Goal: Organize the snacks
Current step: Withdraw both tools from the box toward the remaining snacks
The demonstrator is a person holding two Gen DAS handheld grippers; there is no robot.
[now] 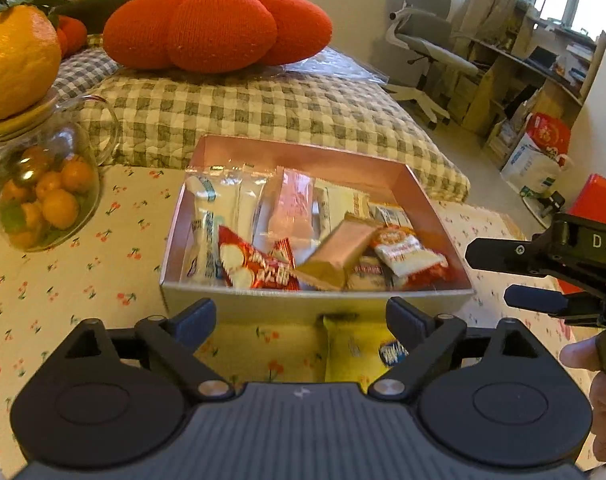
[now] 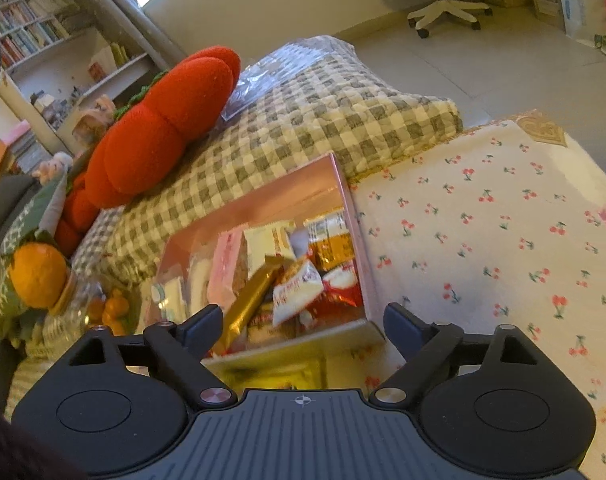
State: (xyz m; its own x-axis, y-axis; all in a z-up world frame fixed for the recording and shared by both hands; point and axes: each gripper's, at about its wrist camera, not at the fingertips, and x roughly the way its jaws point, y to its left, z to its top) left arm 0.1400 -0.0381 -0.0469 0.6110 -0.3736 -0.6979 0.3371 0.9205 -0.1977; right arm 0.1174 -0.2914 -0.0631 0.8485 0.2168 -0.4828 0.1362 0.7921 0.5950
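1. We held the left gripper (image 1: 301, 318) with its jaws spread wide and nothing between the pads, just short of the box's near wall.
2. A yellow snack packet (image 1: 349, 350) lay flat on the cherry-print tablecloth (image 1: 83, 280) under that gripper, outside the box.
3. We saw the right gripper (image 2: 303, 326) parted just as wide and empty; in the left view it reached in from the right edge.
4. The pink box (image 1: 303, 150) sat on the cloth, holding the snacks: a gold wafer bar (image 1: 335, 256) tilted atop a red-and-white packet (image 1: 255, 266), with white packets behind.
5. Left of it stood a glass jar (image 1: 43, 192) of small oranges.
6. Farthest back, a knitted tomato cushion (image 1: 217, 26) rested on the checked quilt (image 1: 263, 108).
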